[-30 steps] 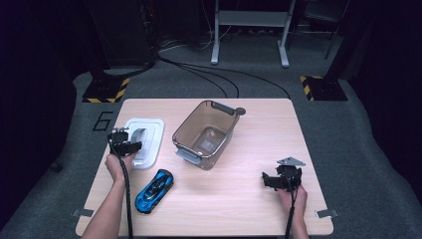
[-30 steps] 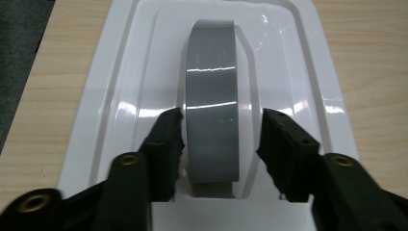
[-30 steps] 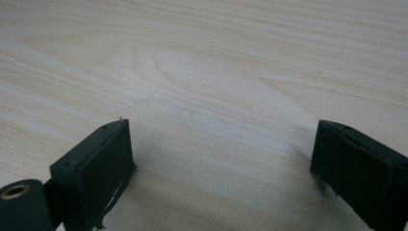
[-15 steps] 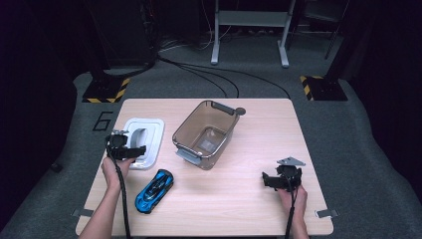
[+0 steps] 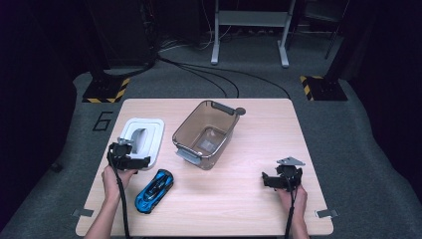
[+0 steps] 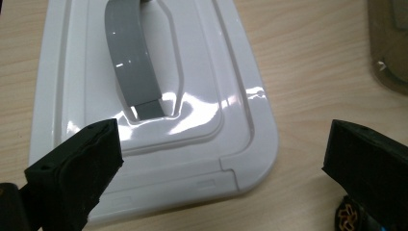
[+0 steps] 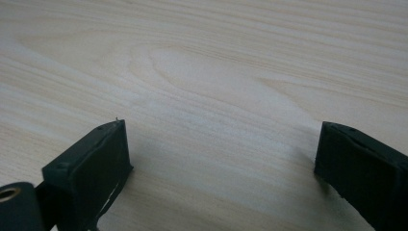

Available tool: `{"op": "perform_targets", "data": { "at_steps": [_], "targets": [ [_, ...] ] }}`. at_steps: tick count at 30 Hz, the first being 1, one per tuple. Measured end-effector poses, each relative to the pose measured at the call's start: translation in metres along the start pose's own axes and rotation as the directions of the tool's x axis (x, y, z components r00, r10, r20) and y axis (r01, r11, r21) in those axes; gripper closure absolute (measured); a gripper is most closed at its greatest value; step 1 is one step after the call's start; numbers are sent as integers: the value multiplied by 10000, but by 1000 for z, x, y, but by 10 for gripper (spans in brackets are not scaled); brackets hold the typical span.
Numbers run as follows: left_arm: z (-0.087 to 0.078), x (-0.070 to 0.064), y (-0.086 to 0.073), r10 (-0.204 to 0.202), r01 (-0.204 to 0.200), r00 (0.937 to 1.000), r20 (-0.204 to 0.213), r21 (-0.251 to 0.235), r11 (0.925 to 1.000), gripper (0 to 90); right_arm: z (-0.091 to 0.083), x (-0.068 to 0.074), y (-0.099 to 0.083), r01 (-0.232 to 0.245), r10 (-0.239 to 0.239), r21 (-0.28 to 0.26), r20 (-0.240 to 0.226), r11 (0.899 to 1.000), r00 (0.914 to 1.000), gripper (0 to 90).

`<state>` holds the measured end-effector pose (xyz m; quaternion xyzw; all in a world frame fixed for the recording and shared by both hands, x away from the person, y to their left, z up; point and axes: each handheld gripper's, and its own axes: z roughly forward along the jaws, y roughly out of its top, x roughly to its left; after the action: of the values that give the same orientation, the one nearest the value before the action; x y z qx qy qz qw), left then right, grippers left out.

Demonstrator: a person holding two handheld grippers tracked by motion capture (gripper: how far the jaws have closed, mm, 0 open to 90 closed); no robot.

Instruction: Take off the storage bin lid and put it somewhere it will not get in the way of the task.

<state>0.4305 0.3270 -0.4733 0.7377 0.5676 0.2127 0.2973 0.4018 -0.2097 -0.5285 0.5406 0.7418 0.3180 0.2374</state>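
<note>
Step in hand, as judged: approach to the white lid (image 6: 144, 96), which lies flat on the counter (image 5: 249, 199) left of the brown bin (image 5: 206, 134). Left tongs (image 6: 221, 159) stand apart over its near edge, nothing held. Right tongs (image 7: 223, 163) stand apart, idle. Next move calls for lowering and closing on the grey handle (image 6: 134, 62).

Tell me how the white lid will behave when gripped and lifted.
The lid looks glossy, so its flat rim is probably slippery. The raised grey handle likely offers the surest hold. It seems thin moulded plastic: probably light and fairly stiff.
</note>
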Motion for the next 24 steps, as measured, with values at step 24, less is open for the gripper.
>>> {"op": "perform_targets", "data": {
  "at_steps": [24],
  "targets": [
    [-19,-40,-21,1234,-1232,9921,245,-66,9924,0,0,0,0,15,-15,-12,-24,10000,10000,42]
  ]
}}
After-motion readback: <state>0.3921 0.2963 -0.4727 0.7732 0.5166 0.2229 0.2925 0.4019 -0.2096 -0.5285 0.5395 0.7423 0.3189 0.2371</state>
